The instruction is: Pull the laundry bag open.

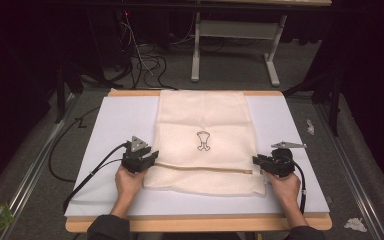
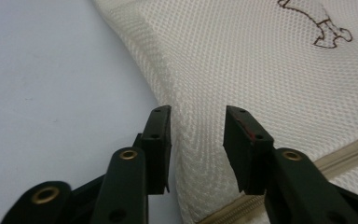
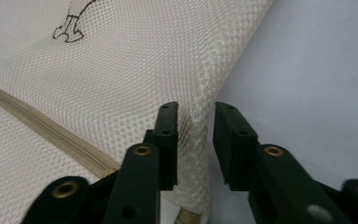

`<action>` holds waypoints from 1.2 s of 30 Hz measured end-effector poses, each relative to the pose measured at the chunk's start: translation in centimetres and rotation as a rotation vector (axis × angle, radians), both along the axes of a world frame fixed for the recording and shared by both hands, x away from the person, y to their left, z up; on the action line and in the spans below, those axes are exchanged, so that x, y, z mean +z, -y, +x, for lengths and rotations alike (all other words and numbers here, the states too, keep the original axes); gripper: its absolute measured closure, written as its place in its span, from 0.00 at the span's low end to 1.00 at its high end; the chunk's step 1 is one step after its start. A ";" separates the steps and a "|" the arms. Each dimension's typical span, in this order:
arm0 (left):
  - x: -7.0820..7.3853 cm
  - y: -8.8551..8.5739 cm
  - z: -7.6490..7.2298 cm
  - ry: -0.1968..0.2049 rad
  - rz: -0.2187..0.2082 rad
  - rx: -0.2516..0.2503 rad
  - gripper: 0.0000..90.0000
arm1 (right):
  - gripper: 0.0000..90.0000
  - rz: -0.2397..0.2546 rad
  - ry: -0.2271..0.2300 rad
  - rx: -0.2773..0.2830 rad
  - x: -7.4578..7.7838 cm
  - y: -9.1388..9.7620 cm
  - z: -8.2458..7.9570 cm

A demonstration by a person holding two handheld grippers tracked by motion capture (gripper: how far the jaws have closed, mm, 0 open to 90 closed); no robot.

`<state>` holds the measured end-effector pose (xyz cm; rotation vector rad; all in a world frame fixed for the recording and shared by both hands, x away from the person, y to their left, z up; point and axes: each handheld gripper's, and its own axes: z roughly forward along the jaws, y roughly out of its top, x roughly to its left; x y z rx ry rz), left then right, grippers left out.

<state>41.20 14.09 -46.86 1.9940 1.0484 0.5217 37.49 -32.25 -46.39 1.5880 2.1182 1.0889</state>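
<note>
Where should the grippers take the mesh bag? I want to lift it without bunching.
Probably the two side edges of the mesh laundry bag, level with its zipper, one gripper from each side. The bag lies flat; those edges already sit between the open jaws.

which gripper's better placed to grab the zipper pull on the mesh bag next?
Right, probably. The right gripper sits at the bag's right edge, where the zipper ends in what looks like the pull. The left gripper is at the opposite edge of the mesh bag. Both sets of jaws stand open.
</note>
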 end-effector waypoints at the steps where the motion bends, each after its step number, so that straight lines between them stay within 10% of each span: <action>1: 0.0 0.0 -0.3 0.017 -0.006 -0.004 0.64 | 0.66 0.006 0.004 -0.005 -0.1 0.1 -0.1; 7: 0.0 0.4 -1.6 0.073 -0.023 -0.046 0.60 | 0.55 0.034 -0.008 -0.008 -0.3 0.2 -0.3; 28: -1.5 1.6 -1.6 0.034 0.003 -0.067 0.59 | 0.53 0.056 -0.083 0.057 -0.8 -1.8 0.4; 36: -1.5 2.0 -1.5 0.023 0.041 -0.066 0.60 | 0.81 -0.119 -0.059 0.053 -0.4 -2.8 0.2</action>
